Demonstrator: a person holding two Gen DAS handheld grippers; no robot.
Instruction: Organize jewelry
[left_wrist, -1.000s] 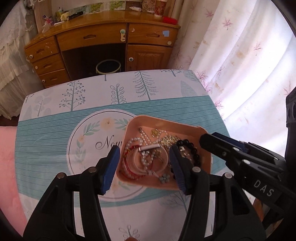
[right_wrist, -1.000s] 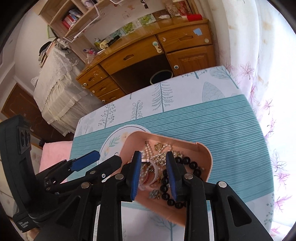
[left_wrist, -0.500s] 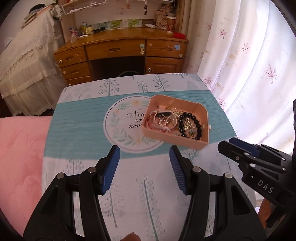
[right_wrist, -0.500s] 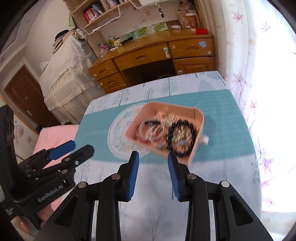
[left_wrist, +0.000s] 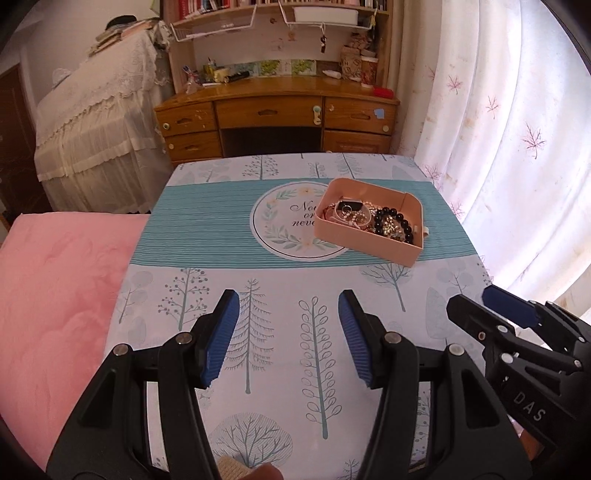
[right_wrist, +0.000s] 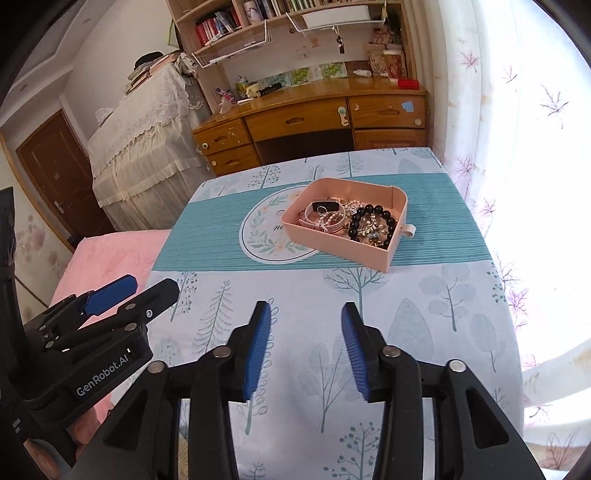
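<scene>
A pink tray (left_wrist: 364, 246) (right_wrist: 325, 246) sits on the far right part of the table. It holds a black bead bracelet (left_wrist: 392, 222) (right_wrist: 364, 220), pearl strands (right_wrist: 328, 218) and other tangled jewelry. My left gripper (left_wrist: 288, 339) is open and empty, well short of the tray over the near table; it also shows in the right wrist view (right_wrist: 147, 291). My right gripper (right_wrist: 304, 345) is open and empty, also near the front; it also shows in the left wrist view (left_wrist: 480, 302).
The table wears a cloth (left_wrist: 258, 332) printed with trees and a teal band (left_wrist: 203, 229). A pink blanket (left_wrist: 55, 295) lies left. A wooden desk (left_wrist: 277, 118) stands behind, a white curtain (left_wrist: 498, 147) hangs right.
Both grippers have pulled back from right over the tray to the near side of the table. The right gripper's jaws have widened. The tray and jewelry stay put.
</scene>
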